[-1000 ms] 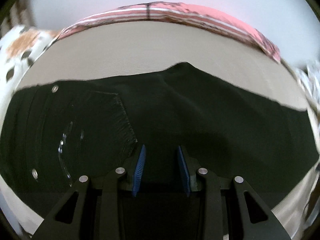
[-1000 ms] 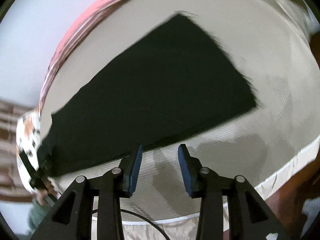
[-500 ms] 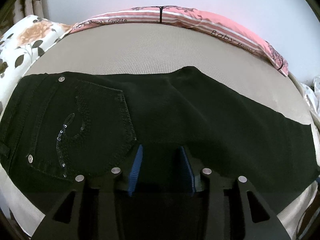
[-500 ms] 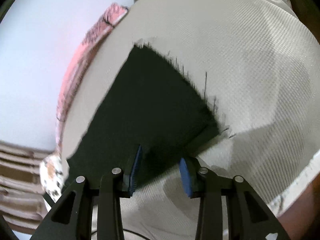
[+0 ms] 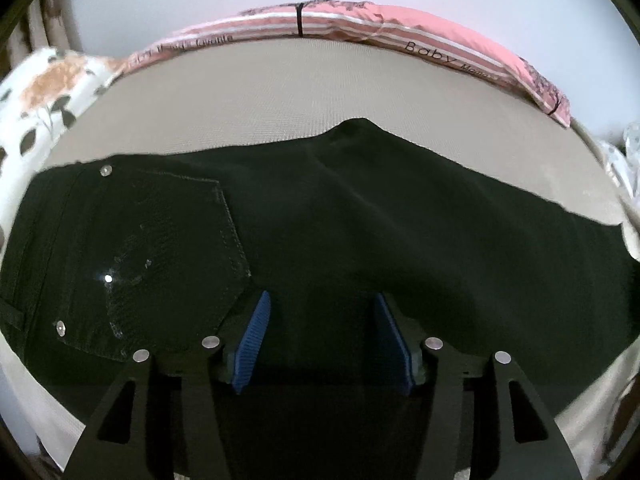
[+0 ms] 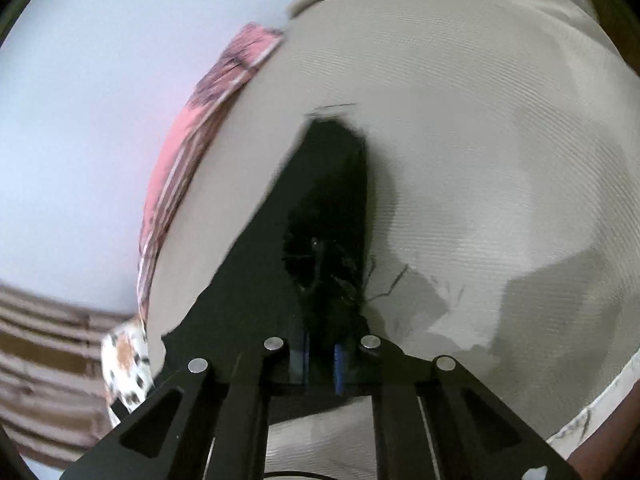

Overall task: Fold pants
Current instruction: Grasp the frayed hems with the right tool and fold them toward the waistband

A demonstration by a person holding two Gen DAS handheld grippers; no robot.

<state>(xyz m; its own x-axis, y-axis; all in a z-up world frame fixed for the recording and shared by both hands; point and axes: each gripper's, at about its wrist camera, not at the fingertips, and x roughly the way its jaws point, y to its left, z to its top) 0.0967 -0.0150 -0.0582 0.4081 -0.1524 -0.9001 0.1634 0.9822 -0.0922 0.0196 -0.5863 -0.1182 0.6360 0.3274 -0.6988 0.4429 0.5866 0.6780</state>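
Black pants (image 5: 360, 220) lie folded lengthwise on a beige bed, waist and sequinned back pocket (image 5: 160, 248) at the left, leg running right. My left gripper (image 5: 322, 320) is open and empty, hovering over the seat area. In the right wrist view the frayed leg hem (image 6: 332, 240) is raised off the bed, and my right gripper (image 6: 322, 354) is shut on it, blue pads pinching the cloth.
A pink striped pillow (image 5: 440, 44) lies along the far bed edge, also in the right wrist view (image 6: 192, 128). A floral pillow (image 5: 44, 92) sits at the left. Beige sheet (image 6: 500, 160) spreads around the pants; the bed's near edge (image 6: 592, 412) is at lower right.
My right gripper has moved along to the leg hem, closed on it and lifted it. My left gripper stays open over the seat, shifting only slightly.
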